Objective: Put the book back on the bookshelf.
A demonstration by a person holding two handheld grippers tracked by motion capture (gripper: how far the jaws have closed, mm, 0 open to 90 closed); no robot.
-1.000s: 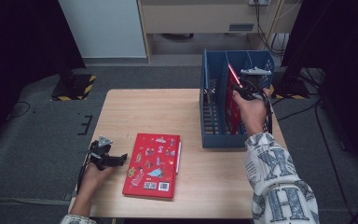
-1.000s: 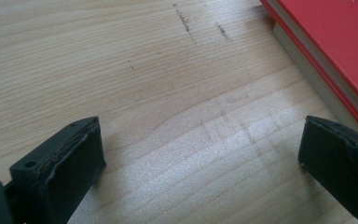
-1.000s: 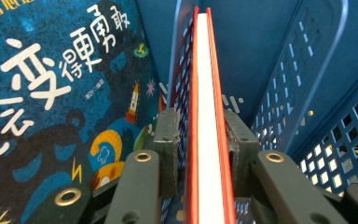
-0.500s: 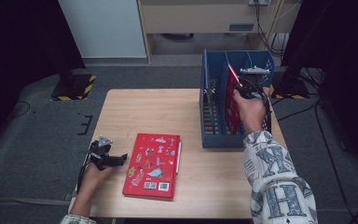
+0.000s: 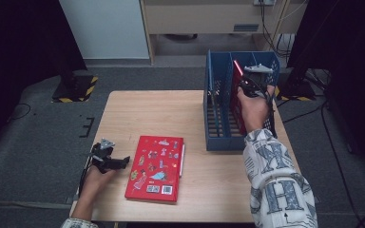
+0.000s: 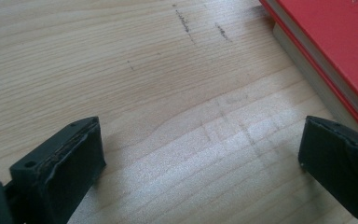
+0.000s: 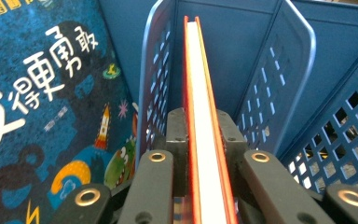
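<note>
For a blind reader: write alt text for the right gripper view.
The right tool is clamped on the edge of a red book standing upright in a slot of a blue file rack. A dark-blue illustrated book stands in the neighbouring slot.

A wooden table (image 5: 180,118) carries a flat red book (image 5: 156,167) and a blue rack (image 5: 216,137)

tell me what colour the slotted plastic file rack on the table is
Blue. The slotted plastic file rack shows best in the right gripper view, with perforated divider walls.
</note>
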